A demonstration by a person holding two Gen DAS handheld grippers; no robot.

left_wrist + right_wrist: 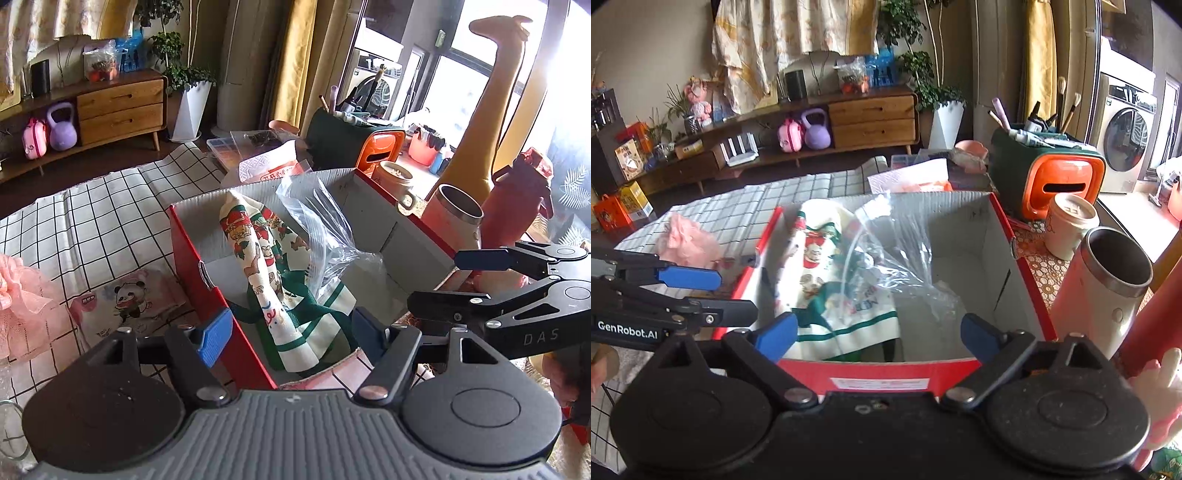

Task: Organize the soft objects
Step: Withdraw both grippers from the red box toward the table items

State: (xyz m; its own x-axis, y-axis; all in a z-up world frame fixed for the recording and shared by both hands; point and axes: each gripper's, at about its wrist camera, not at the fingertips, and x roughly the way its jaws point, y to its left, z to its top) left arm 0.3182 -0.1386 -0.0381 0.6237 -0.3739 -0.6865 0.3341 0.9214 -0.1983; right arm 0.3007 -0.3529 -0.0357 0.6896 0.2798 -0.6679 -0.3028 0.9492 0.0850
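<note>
A red cardboard box with a pale inside stands on the checked tablecloth. A cream patterned cloth with green stripes lies in it, and a crumpled clear plastic bag sits on top. My left gripper hovers open over the box's near corner, nothing between its blue pads. My right gripper is open above the box's near wall, also holding nothing. Each gripper shows in the other's view: the right gripper and the left gripper.
A pink frilly item and a panda-print cloth lie left of the box. To its right stand a steel-rimmed tumbler, a white cup, a red bottle and an orange-and-green organiser.
</note>
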